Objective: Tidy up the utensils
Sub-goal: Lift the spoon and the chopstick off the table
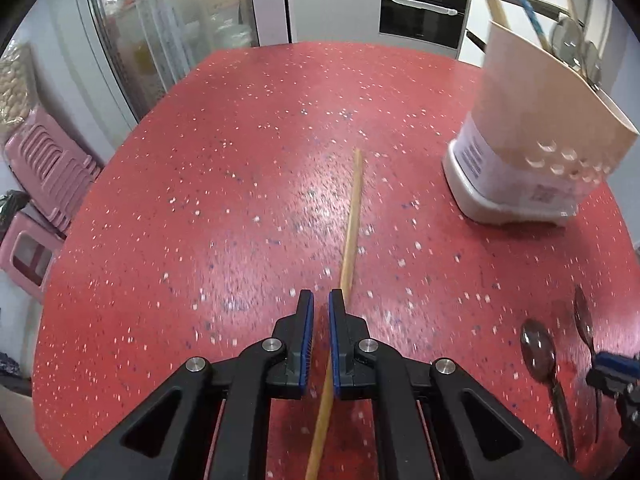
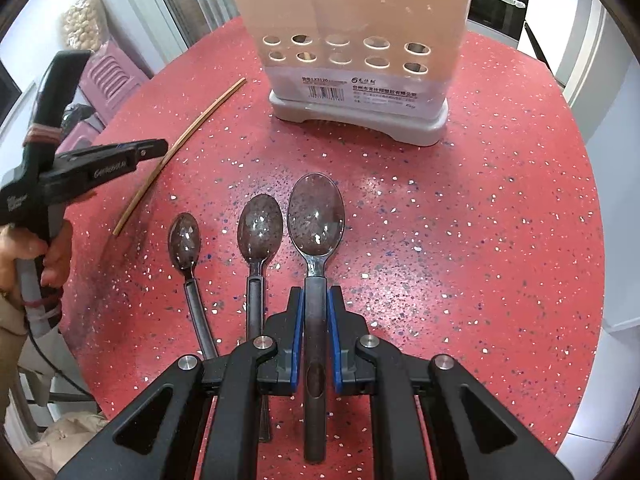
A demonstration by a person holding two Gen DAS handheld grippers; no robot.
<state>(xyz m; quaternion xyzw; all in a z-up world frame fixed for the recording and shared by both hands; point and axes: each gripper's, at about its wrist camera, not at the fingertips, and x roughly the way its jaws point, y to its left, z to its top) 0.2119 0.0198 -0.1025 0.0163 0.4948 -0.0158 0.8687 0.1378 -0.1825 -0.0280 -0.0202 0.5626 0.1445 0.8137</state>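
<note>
A wooden chopstick (image 1: 351, 216) lies on the red speckled table (image 1: 240, 160). My left gripper (image 1: 321, 300) hovers over its near part with its jaws narrowly apart; the stick passes under the right finger, not held. It also shows in the right wrist view (image 2: 188, 136). Three dark spoons lie side by side; my right gripper (image 2: 315, 300) is shut on the handle of the largest spoon (image 2: 316, 220). The medium spoon (image 2: 259, 228) and small spoon (image 2: 185, 242) lie to its left. A beige utensil holder (image 2: 352, 20) stands ahead, holding several utensils.
The left gripper's body (image 2: 60, 168) and the hand holding it are at the left in the right wrist view. Pink stools (image 1: 44, 168) stand beside the table on the left. An oven (image 1: 420, 16) and cabinets are behind.
</note>
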